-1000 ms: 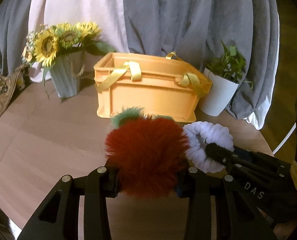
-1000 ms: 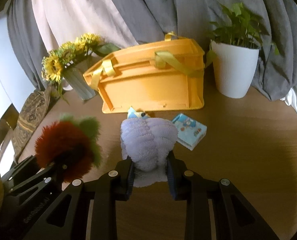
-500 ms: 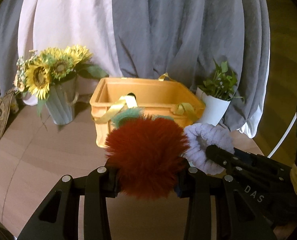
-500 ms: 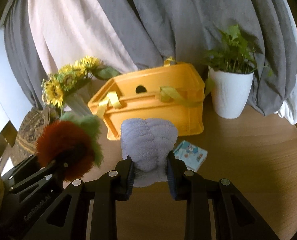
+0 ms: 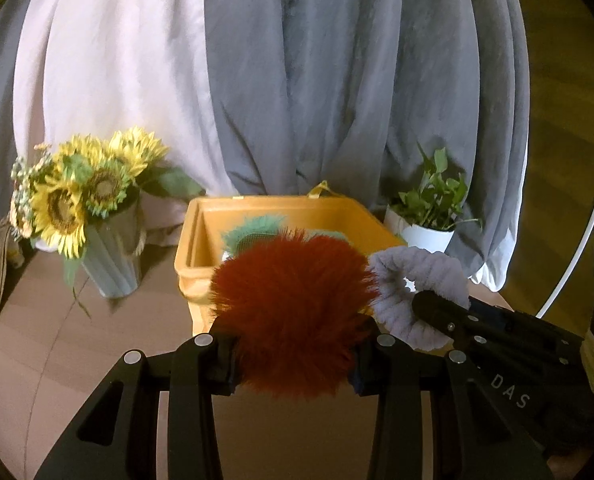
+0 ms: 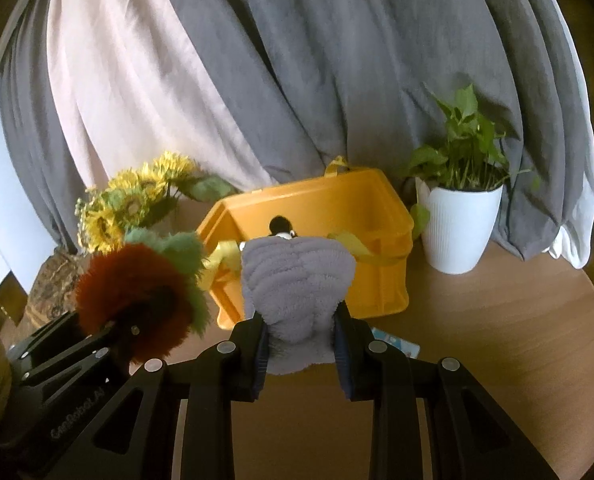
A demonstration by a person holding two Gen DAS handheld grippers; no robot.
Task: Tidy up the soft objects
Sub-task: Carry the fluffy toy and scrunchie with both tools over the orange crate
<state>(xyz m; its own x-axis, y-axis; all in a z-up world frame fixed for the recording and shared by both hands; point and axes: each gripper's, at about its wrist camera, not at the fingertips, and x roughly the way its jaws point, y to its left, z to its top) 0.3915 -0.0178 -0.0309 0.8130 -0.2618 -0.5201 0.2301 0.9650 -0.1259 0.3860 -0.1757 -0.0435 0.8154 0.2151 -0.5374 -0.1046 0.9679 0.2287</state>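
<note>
My left gripper (image 5: 293, 356) is shut on a fluffy red plush with green tufts (image 5: 293, 304), held in the air just in front of the orange crate (image 5: 337, 210). My right gripper (image 6: 300, 350) is shut on a lavender ribbed plush (image 6: 297, 280), also raised before the crate (image 6: 381, 264). In the left wrist view the lavender plush (image 5: 421, 276) and the right gripper's black fingers (image 5: 437, 308) sit to the right of the red plush. In the right wrist view the red plush (image 6: 133, 284) hangs at the left in the left gripper. A small dark-and-white item (image 6: 279, 228) shows inside the crate.
A vase of sunflowers (image 5: 109, 264) stands left of the crate on the round wooden table (image 6: 497, 340). A potted green plant in a white pot (image 6: 457, 232) stands to the right. A small blue card box (image 6: 397, 346) lies on the table. Grey and white curtains hang behind.
Both grippers have risen with their plush toys. The crate now sits lower in both views and its open top and inside show; the blue box has slid almost out of sight.
</note>
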